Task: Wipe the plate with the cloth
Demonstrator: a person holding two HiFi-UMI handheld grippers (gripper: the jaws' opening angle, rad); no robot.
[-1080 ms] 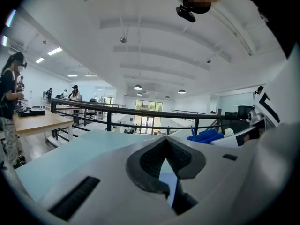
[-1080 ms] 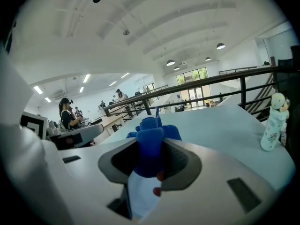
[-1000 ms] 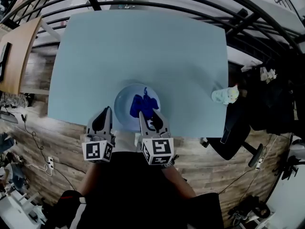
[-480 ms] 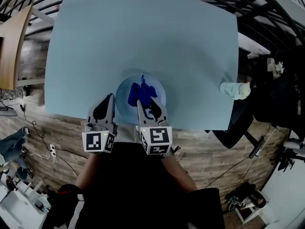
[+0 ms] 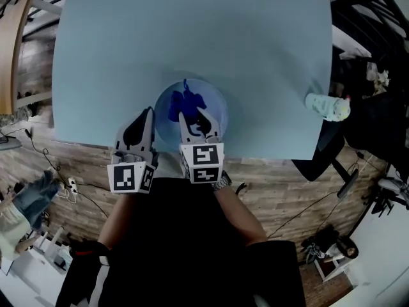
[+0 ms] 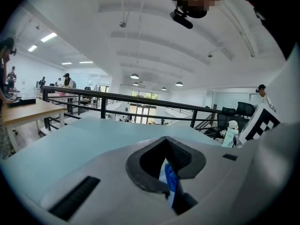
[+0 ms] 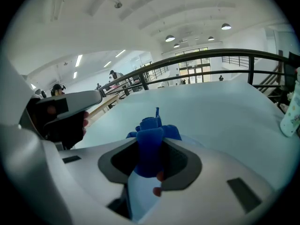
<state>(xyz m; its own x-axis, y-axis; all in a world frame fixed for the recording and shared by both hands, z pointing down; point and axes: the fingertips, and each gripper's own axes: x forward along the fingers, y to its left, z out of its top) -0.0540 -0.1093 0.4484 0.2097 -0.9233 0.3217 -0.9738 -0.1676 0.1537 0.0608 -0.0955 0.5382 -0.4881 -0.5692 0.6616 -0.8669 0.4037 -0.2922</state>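
1. Blue cloth (image 5: 183, 103) lies bunched on the plate (image 5: 215, 102), at the right tool's (image 5: 193, 116) tips, near the worktop's (image 5: 128, 43) front edge.
2. The right tool pinches the cloth's near end, directly over the plate.
3. The left tool (image 5: 149, 112), jaws pressed together on nothing, sits just left of the rim, so the right is nearer.

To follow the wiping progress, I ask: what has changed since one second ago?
The right gripper, shut on the cloth, has dragged it slightly left and away across the plate. The left gripper stays shut beside the plate, which has not shifted.
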